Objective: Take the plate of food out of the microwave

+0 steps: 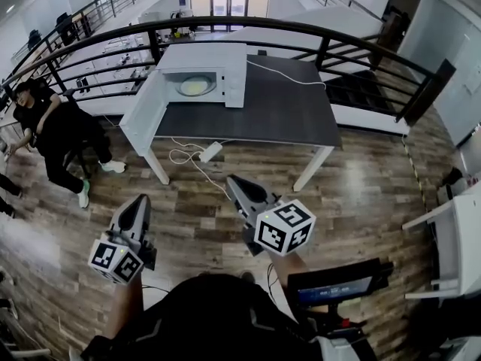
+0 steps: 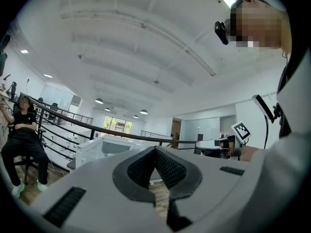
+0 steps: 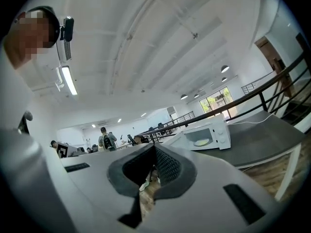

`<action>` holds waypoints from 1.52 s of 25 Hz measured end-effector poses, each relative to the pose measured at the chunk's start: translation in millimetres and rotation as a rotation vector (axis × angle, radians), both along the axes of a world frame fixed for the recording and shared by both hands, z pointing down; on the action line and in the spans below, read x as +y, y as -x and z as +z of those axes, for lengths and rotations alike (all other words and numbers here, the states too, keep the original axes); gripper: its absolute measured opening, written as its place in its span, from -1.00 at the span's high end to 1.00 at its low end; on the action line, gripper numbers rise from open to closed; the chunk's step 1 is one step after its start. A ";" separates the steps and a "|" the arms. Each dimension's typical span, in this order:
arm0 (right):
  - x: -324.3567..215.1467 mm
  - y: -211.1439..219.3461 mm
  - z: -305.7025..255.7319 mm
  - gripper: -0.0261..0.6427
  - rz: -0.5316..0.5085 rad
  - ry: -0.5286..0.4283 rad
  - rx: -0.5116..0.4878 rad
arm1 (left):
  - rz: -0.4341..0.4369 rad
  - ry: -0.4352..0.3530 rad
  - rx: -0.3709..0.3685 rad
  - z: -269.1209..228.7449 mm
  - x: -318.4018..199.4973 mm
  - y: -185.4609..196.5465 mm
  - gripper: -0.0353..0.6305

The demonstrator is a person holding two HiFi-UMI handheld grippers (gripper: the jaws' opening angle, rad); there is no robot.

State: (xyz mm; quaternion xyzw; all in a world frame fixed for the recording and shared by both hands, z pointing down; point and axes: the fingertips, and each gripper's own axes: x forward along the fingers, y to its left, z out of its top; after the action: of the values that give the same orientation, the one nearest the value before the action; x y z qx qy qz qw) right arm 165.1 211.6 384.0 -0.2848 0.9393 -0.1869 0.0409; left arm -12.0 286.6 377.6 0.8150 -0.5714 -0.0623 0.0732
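Both shut tight and empty, the left hand-held gripper [image 1: 140, 203] and the right hand-held gripper [image 1: 236, 183] hang well short of the microwave [image 1: 203, 55], the right one nearer, while the plate of food [image 1: 195, 86] lies inside its open cavity, ahead of them.

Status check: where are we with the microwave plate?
Left gripper and right gripper shut, empty, short of table. Plate inside microwave, door open. Nothing blocking.
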 end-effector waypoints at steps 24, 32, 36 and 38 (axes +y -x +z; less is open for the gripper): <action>-0.8 54.6 7.5 0.92 0.050 -0.020 0.049 | 0.076 0.005 0.041 11.4 -12.6 49.4 0.88; -9.9 72.7 14.9 0.92 0.080 -0.012 0.066 | 0.104 -0.006 0.074 14.7 -26.7 70.0 0.88; -20.8 77.0 10.7 0.92 0.064 -0.032 0.072 | 0.099 -0.009 0.067 16.3 -39.9 70.4 0.88; -31.5 76.2 11.8 0.92 0.056 -0.031 0.062 | 0.092 -0.013 0.063 16.3 -50.0 69.1 0.88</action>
State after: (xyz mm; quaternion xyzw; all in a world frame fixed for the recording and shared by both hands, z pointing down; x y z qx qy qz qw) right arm 88.9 180.1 395.8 -0.3161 0.9345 -0.1623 0.0211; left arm -81.0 236.6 393.9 0.8384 -0.5305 -0.0880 0.0888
